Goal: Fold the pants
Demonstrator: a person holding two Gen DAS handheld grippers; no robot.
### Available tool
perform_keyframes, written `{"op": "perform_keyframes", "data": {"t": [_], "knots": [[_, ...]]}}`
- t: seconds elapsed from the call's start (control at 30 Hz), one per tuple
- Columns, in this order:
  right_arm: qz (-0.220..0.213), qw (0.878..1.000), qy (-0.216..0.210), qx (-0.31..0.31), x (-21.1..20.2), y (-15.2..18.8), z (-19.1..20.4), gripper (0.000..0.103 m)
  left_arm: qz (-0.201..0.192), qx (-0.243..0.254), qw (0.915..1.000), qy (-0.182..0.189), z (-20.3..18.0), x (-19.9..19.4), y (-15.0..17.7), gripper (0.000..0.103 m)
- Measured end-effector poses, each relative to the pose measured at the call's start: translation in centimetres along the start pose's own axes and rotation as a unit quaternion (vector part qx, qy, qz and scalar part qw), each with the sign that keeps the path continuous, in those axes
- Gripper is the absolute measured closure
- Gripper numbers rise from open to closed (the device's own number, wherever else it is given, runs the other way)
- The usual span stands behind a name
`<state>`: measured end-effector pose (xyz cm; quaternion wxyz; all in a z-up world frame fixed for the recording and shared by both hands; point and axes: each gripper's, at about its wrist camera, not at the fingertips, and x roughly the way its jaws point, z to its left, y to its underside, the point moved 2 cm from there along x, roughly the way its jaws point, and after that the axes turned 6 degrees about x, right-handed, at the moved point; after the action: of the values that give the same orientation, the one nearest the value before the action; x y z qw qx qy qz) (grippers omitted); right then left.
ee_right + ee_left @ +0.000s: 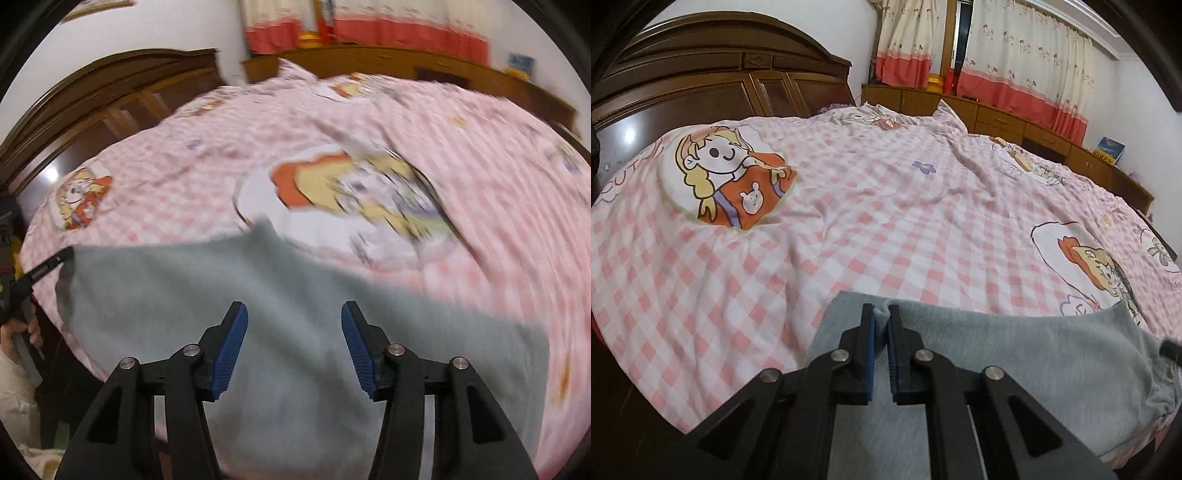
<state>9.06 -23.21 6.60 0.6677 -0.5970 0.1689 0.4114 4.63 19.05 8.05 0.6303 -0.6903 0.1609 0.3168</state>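
A pair of soft grey knit pants (1015,354) lies spread on a bed covered by a pink-and-white checked cartoon-print quilt (868,206). The left claw (881,314) is pinched narrow on a fold at the pants' far edge. The right claw (294,314) hovers wide apart above the grey fabric, gripping nothing; its view is motion-blurred.

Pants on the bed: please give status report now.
Left gripper shut on pants edge. Right gripper open above the grey cloth, holding nothing. Pants lie on checked bedcover. Nothing in the way.
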Motion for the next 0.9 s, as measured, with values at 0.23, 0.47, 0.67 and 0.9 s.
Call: {"op": "perform_keyframes", "data": {"t": [0.23, 0.47, 0.67, 0.9], "knots": [[0.085, 0.995, -0.051, -0.019, 8.5, -4.7, 1.1, 0.052, 0.019, -0.014, 0.9997, 0.0, 0.8, 0.5, 1.0, 0.097], [0.041, 0.998, -0.048, 0.018, 8.7, -5.2, 0.5, 0.096, 0.025, 0.019, 0.9994, -0.017, 0.0, 1.9, -0.4, 0.097], [0.047, 0.999, -0.005, 0.001, 11.8, -3.7, 0.6, 0.095, 0.065, 0.047, 0.9966, -0.02, -0.6, 7.1, -0.2, 0.096], [0.043, 0.999, 0.003, 0.011, 12.2, -3.5, 0.2, 0.092, 0.05, 0.041, 0.9961, -0.06, 1.2, 6.3, -0.8, 0.074]]}}
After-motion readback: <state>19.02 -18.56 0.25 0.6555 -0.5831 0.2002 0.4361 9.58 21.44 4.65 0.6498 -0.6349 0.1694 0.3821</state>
